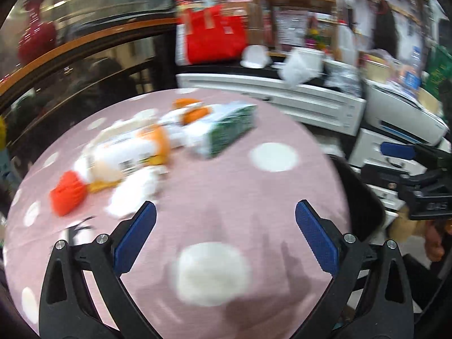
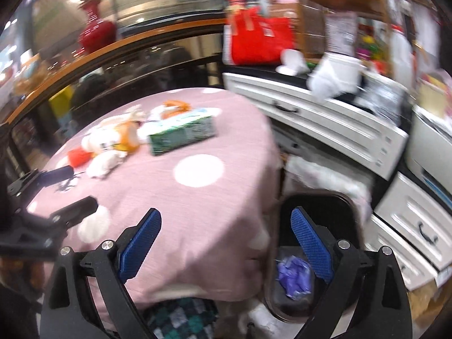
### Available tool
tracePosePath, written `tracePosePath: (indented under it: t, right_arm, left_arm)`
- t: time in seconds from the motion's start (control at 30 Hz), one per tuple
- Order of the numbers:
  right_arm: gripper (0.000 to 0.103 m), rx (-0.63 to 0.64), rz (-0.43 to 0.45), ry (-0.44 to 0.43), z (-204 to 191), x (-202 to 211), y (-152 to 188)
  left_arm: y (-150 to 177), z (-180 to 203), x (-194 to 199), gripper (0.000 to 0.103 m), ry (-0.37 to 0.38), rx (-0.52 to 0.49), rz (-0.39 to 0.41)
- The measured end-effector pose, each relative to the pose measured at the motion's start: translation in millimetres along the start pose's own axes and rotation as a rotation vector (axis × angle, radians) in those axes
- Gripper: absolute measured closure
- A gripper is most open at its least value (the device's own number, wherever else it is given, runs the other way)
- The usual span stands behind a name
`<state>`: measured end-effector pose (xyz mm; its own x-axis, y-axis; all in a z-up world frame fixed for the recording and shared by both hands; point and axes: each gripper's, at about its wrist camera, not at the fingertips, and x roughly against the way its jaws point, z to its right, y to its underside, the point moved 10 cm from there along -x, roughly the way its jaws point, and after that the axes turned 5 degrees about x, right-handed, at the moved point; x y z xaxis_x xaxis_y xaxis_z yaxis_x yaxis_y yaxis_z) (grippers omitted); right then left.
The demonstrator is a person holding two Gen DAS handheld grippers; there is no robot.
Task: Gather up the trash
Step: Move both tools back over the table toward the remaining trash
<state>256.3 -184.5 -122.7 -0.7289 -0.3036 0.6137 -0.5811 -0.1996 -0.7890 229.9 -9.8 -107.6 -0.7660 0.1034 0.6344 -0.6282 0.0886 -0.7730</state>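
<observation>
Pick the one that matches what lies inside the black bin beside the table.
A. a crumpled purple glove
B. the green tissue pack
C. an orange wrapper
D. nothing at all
A: the right wrist view shows a crumpled purple glove lying in the black bin, beside the pink dotted table.

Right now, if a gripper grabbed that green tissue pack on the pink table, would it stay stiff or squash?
The green tissue pack looks like a soft wrapper, so it would probably dent under the pads. It lies flat on the pink tablecloth, so it should slide, not roll. It is likely light.
</observation>
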Motion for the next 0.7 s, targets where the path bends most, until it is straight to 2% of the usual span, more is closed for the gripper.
tracePosePath:
  t: [0.2, 0.37, 0.7]
  right_arm:
    - [0.011, 0.06, -0.022, -0.097, -48.4, -20.1, -15.1]
    - [0.011, 0.104, -0.053, -0.16, -87.0, -37.7, -22.6]
    - [0.011, 0.153, -0.112, -0.244, -145.3, -75.1, -37.0]
  left_arm:
    - [7.7, -76.5, 7.0, 0.006, -0.11, 0.102, -0.002]
    - [14.4, -125.2, 8.1, 0.006, -0.168, 0.158, -0.02]
    - [28.9, -196.1, -4.2, 0.006, -0.245, 0.224, -0.07]
